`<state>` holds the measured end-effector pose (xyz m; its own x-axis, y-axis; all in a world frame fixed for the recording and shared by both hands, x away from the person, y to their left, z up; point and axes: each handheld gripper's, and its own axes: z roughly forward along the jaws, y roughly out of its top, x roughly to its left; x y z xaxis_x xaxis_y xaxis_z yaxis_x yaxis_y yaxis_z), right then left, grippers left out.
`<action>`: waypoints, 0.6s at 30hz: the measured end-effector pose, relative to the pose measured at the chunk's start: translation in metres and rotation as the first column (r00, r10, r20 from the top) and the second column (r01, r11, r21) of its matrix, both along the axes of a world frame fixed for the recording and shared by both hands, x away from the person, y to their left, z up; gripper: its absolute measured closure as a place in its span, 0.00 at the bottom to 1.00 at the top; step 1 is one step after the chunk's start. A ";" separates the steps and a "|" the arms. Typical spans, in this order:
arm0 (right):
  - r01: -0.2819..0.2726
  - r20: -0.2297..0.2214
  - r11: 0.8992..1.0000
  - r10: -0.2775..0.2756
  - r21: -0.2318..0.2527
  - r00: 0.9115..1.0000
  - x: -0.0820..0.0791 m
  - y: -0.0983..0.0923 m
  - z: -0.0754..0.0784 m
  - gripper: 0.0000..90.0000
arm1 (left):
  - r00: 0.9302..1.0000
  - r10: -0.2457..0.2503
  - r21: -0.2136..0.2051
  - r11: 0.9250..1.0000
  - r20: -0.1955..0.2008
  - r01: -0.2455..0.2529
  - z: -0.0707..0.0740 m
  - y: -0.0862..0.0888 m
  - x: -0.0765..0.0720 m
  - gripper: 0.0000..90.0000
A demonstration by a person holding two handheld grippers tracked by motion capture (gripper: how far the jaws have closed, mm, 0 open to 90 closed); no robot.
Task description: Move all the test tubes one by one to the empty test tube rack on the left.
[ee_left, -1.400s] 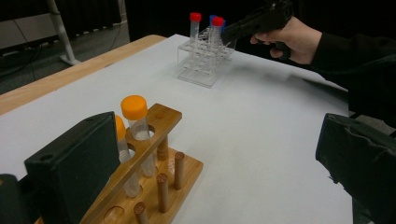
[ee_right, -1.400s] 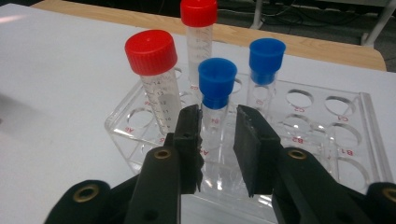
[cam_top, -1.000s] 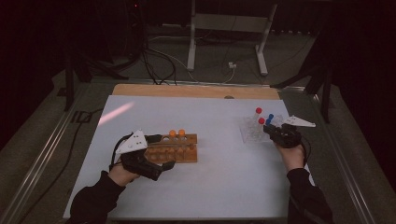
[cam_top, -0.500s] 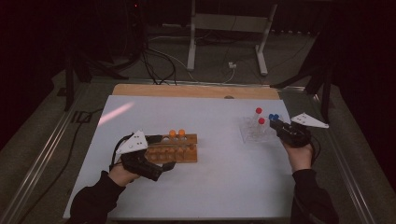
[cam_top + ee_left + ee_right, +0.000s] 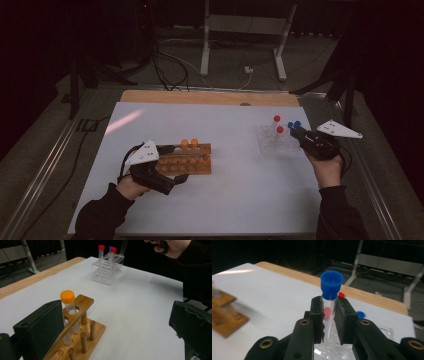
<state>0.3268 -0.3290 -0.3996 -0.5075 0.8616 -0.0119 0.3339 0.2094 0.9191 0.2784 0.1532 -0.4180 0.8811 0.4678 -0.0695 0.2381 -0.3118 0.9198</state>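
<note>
Right tool (image 5: 329, 315) clenched on blue-capped tube (image 5: 331, 293), held above clear rack (image 5: 274, 141) at tabletop's right side. Lift straight, clear red caps before swinging away. Right forearm comes up from near edge, tool angled toward rack. Left tool (image 5: 167, 167) released, jaws straddling wooden rack (image 5: 75, 335).

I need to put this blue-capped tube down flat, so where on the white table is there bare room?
The widest bare patch lies between the wooden rack and the clear rack, running to the table's near edge. The far-left corner behind the wooden rack is bare too. It is crowded at the clear rack, beside the right tool holding the tube.
</note>
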 end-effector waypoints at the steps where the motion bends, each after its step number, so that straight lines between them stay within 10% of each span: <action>1: -0.014 0.001 1.000 0.014 -0.003 1.000 -0.001 0.003 0.001 0.86 | 1.000 0.001 0.001 1.000 0.000 -0.001 0.000 0.000 0.000 0.01; 10: -0.148 -0.012 0.989 0.148 -0.026 0.989 -0.008 0.041 0.000 0.86 | 1.000 -0.008 0.001 1.000 -0.003 0.008 0.002 -0.002 -0.001 0.01; 18: -0.284 -0.046 0.958 0.283 -0.023 0.958 -0.016 0.078 -0.006 0.86 | 1.000 -0.012 0.004 1.000 -0.003 0.012 0.004 -0.005 -0.004 0.01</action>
<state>0.3103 -0.2509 -0.4053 -0.7316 0.6817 -0.0082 0.2947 0.3271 0.8979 0.2744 0.1477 -0.4138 0.8866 0.4572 -0.0705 0.2370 -0.3181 0.9180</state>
